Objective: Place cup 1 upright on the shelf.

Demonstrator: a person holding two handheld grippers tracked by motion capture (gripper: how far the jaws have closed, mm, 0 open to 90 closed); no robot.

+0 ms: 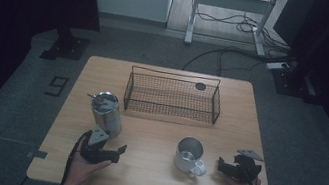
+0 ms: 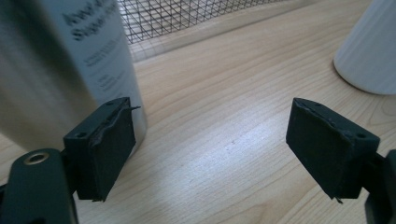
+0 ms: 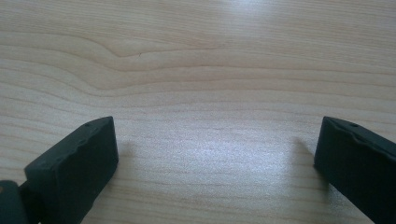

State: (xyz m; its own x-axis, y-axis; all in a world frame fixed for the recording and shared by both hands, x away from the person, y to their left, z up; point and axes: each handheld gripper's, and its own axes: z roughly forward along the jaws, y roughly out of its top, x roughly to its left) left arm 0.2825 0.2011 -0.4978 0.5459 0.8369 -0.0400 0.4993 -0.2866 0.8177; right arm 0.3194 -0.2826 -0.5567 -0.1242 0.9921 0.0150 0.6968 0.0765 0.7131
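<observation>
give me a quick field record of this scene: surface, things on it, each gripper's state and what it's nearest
surface: wooden table
basket: black wire basket, far centre
can: silver can, upright, opened lid bent up
mug: white mug, upright, handle toward the person
left gripper: open, beside the can, not holding it
right gripper: open, right of the mug, holding nothing

Black tongs (image 1: pixel 118 151) with square pads, trailing black cables.

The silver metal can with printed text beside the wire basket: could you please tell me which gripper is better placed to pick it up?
Probably the left gripper: its open jaws are right beside the silver metal can, whereas the right gripper lies beyond the white mug.
</observation>
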